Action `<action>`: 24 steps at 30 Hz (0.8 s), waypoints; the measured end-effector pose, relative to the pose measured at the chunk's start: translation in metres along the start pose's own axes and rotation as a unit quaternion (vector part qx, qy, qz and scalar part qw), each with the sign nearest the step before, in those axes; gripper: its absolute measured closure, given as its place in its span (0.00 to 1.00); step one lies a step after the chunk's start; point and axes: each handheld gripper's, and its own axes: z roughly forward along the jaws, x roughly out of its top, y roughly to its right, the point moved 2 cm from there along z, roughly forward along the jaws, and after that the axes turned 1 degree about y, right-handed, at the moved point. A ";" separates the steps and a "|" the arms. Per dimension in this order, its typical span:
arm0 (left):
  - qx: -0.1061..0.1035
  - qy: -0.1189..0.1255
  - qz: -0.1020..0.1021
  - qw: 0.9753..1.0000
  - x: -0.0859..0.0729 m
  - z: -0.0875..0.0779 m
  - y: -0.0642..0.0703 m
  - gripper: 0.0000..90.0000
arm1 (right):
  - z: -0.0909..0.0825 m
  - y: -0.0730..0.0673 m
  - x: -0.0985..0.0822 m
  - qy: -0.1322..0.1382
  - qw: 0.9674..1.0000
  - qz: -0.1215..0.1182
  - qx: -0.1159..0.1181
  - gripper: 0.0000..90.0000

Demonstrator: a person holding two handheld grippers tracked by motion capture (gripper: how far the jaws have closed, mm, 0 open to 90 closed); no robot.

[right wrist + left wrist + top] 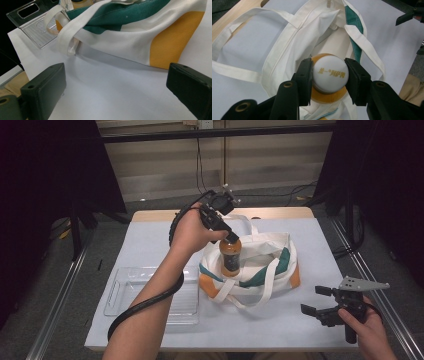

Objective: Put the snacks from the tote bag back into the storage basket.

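The left gripper has its jaws clenched on the white cap of an amber drink bottle, one jaw on each side of the cap, as the left gripper view shows. The bottle hangs upright over the open mouth of a white tote bag with green and orange panels — its lower half sits inside the opening, between the bag's rims. The bag lies near the middle of the counter, its straps spilling toward the near edge. A clear plastic tray lies just beside the bag on the left, close to the counter's near edge. The right gripper rests low at the near right corner, jaws released and wide apart with nothing between them — bare counter separates it from the bag's orange corner.
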 end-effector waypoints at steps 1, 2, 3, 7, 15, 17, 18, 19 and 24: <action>0.000 0.000 -0.002 1.000 0.001 -0.002 0.000 0.66 | 0.000 0.000 0.000 0.000 1.000 0.001 0.000 0.03; -0.003 -0.006 0.002 1.000 0.002 -0.004 0.000 0.66 | 0.000 -0.001 0.000 0.000 1.000 -0.001 0.000 0.03; 0.001 -0.003 -0.001 1.000 0.003 -0.005 0.000 0.66 | 0.000 -0.001 0.000 0.000 1.000 -0.001 0.000 0.03; 0.007 -0.015 0.005 1.000 0.007 -0.010 0.002 0.66 | 0.000 0.000 0.000 0.000 1.000 0.001 0.000 0.03; 0.012 -0.029 0.013 0.999 0.013 -0.019 0.004 0.66 | -0.001 0.000 0.000 0.003 1.000 0.001 -0.002 0.03; 0.013 -0.031 0.013 0.999 0.014 -0.022 0.004 0.66 | -0.001 0.000 0.000 0.002 1.000 0.001 -0.001 0.03; 0.012 -0.030 0.016 0.999 0.014 -0.023 0.004 0.66 | 0.000 0.000 0.000 0.001 1.000 0.001 -0.001 0.03; 0.011 -0.029 0.015 0.999 0.015 -0.024 0.003 0.66 | 0.000 0.000 0.000 0.001 1.000 0.002 -0.001 0.03; 0.006 -0.041 0.012 0.999 0.016 -0.030 0.004 0.66 | 0.000 0.000 0.000 0.001 1.000 0.001 0.001 0.03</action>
